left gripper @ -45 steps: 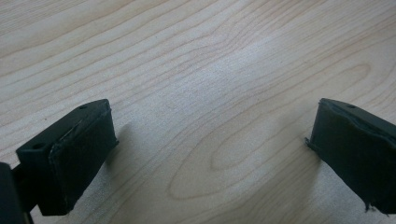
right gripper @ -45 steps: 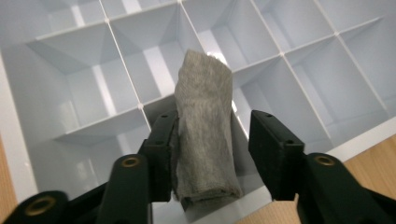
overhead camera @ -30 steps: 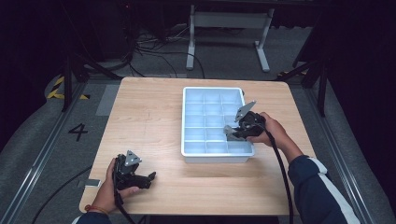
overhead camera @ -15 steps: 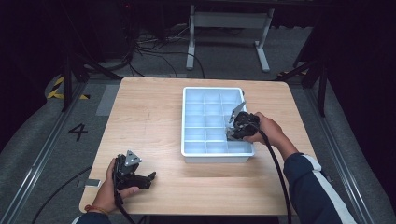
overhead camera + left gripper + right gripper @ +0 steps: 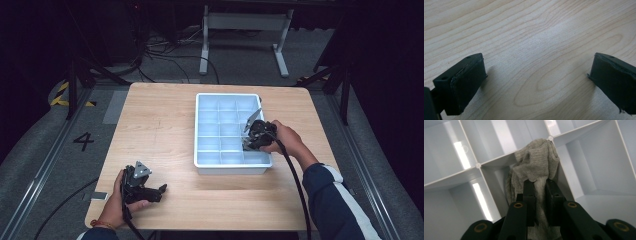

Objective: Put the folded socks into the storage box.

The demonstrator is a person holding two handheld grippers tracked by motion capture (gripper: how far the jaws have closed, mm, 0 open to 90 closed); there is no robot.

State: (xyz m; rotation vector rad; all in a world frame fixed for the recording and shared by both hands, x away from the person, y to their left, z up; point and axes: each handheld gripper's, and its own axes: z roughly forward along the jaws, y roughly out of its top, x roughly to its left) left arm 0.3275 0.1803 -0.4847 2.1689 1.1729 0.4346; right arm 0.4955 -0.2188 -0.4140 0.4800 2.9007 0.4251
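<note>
Table: light wooden table [image 5: 165, 125] seen from the high view; its grain runs under the left gripper in the left gripper view
Tray: white compartment tray [image 5: 203, 131] sits on the right half of the table, divided into a grid of small cells; the walls of those cells [image 5: 496, 160] show close up in the right gripper view
Cloth: a grey knitted cloth [image 5: 536, 167] hangs bunched between the jaws of the right gripper, its upper folds lying against a junction of the cell walls; it is down among the tray's cells on the tray's right side, which cell I cannot tell
Right gripper: right gripper [image 5: 252, 137] is held by the person's right hand [image 5: 287, 140] over the right side of the tray, near its front; in its own view the right gripper's [image 5: 539, 192] two black jaws stand close together, clamped on the cloth
Left gripper: left gripper [image 5: 156, 191] rests low on the table at the near left corner, held by the left hand [image 5: 122, 202], well apart from the tray; in its own view its [image 5: 536, 82] jaws stand wide apart with bare wood between them
Sleeve: dark sleeve with a white stripe [image 5: 332, 200] on the right arm
</note>
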